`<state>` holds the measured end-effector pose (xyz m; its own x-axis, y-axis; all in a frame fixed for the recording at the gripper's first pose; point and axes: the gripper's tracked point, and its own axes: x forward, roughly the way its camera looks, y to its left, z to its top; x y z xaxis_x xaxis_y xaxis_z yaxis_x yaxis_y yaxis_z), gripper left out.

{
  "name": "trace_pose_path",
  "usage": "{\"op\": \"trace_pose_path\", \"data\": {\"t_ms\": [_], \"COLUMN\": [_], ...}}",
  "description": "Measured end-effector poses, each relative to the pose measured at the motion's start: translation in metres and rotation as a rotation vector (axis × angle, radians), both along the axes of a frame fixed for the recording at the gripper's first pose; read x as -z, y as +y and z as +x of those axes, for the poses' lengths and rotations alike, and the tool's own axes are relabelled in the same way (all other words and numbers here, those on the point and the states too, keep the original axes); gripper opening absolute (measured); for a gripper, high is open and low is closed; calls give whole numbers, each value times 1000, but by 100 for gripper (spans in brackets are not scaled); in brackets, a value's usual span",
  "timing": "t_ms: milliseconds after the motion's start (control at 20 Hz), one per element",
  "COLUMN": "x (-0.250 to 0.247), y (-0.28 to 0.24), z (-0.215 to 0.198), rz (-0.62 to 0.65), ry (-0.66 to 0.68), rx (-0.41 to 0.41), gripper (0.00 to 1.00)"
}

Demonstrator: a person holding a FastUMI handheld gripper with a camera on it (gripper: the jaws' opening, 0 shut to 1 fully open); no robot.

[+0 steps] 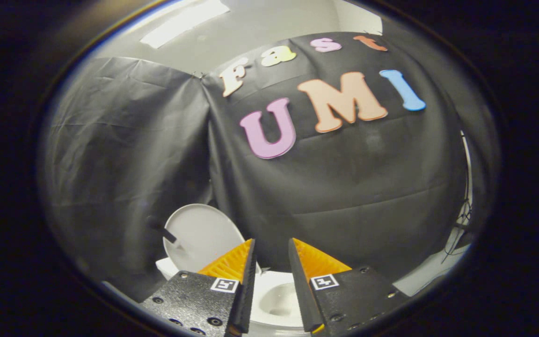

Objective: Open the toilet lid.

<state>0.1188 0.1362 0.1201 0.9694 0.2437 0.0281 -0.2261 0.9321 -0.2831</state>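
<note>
Status: lid-raising step apparently complete.

- Toilet lid (202, 234): standing raised, near upright, leaning back toward the black cloth wall (344, 196); located ahead of the left finger and off to its left, well beyond the fingertips.
- Small dark handle-like tab (164, 232): projecting from the lid's left face; exact shape too small to tell.
- Toilet bowl (276, 299): lying open below and between the two fingers, pale inner surface exposed. Seat state not separable from the bowl rim here.
- Hand-held gripper (272, 250): fingers spread, a clear gap showing between them, nothing pinched. Not touching the lid or the bowl; hovering above the bowl and pointing toward the cloth wall.

Step in hand, as a judgement: releasing and backing off after the lift, or checking the result. Lid already open, so the task reading as essentially finished.

Next move, as a judgement:
1. Confirming that the lid is resting stably past its balance point and not tipping forward.
2. Keeping the fingers spread while drawing clear, avoiding contact with the lid edge or the tab.
3. If the lid is tending to fall: approaching from the front, placing one finger against its inner face, pushing gently back toward the wall.

Risk: brushing the lid during withdrawal and knocking it shut.
</note>
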Motion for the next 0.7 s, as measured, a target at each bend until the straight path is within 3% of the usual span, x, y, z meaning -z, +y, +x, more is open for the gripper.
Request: {"op": "trace_pose_path", "data": {"t_ms": [300, 700], "x": [-13, -30], "y": [-89, -172], "z": [-20, -40], "rz": [26, 10], "ry": [2, 35], "rx": [124, 196], "gripper": [42, 42]}}
